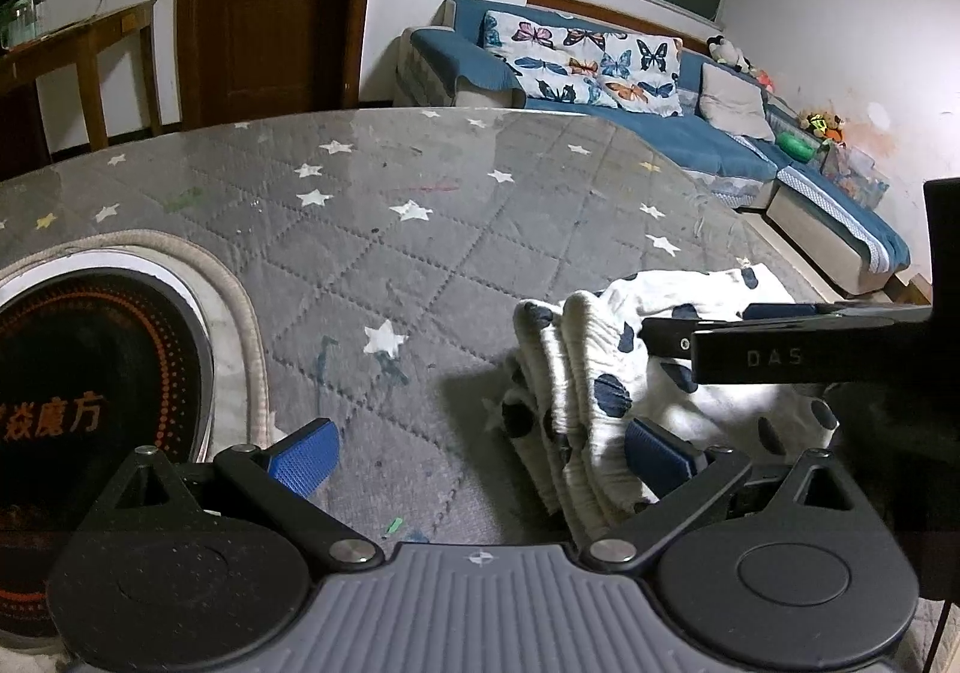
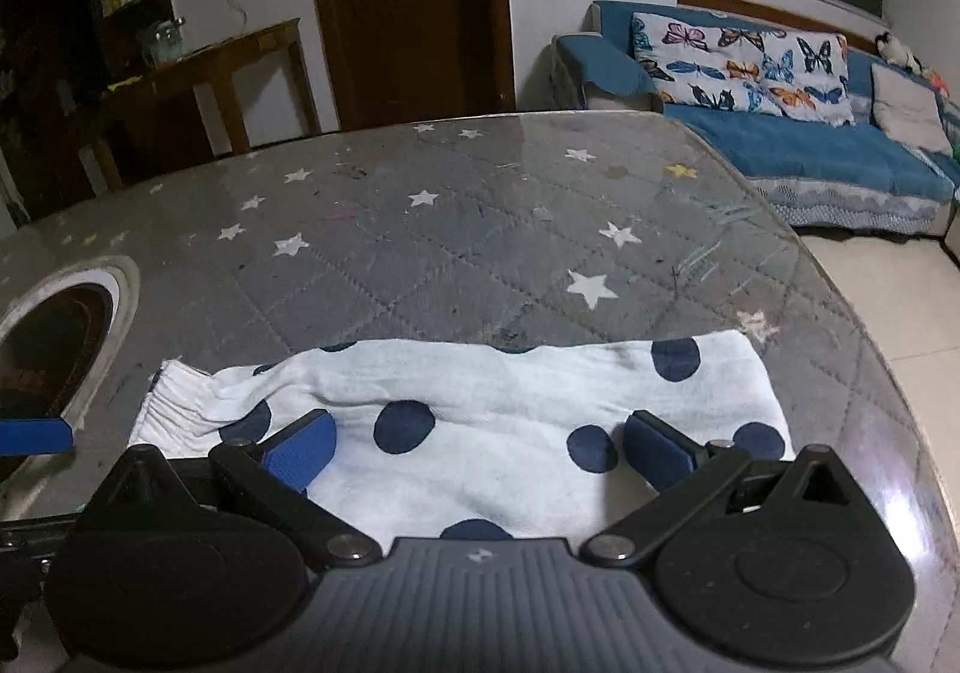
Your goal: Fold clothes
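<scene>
A white garment with dark blue dots (image 2: 492, 421) lies folded flat on the grey star-patterned table cover (image 2: 420, 253); its ribbed waistband points left. My right gripper (image 2: 477, 454) hovers just above its near half, jaws wide open and empty. In the left wrist view the same garment (image 1: 606, 391) lies at the right, its ribbed end bunched toward me. My left gripper (image 1: 480, 460) is open and empty at the garment's left end; its right fingertip sits over the cloth edge. The right gripper's black finger (image 1: 780, 349) crosses over the cloth from the right.
A round black induction cooktop (image 1: 90, 373) is set into the table at the left, also in the right wrist view (image 2: 54, 349). A blue sofa (image 1: 660, 121) with butterfly cushions stands beyond the table. The table's right edge (image 2: 852, 325) drops to a tiled floor.
</scene>
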Demonstrator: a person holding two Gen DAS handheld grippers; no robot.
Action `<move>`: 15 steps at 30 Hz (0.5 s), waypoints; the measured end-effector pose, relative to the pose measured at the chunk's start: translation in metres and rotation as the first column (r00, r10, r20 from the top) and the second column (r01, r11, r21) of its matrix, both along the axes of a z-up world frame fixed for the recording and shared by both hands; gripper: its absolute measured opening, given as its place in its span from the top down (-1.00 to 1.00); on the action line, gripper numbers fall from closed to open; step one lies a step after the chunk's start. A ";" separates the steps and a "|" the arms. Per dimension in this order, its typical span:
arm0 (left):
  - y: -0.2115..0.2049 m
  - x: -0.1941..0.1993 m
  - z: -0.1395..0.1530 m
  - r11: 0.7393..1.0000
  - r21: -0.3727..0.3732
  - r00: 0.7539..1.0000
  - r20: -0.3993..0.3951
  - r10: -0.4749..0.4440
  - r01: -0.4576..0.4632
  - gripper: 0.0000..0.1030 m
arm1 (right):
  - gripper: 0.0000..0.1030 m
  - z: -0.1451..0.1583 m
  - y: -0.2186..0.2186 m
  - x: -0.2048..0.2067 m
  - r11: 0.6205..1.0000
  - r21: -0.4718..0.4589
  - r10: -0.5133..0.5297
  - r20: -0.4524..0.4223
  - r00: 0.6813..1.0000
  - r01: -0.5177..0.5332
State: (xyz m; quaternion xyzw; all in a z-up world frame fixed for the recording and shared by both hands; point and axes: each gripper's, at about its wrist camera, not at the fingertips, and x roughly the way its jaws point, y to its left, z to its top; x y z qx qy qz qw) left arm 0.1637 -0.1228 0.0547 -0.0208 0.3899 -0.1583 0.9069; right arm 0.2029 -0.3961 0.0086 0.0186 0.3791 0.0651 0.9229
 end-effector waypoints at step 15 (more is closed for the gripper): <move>0.004 -0.001 0.000 1.000 -0.005 1.000 -0.012 0.008 -0.008 -1.00 | -1.00 0.009 -0.002 -0.048 0.997 -0.063 0.043 0.062 0.997 -0.040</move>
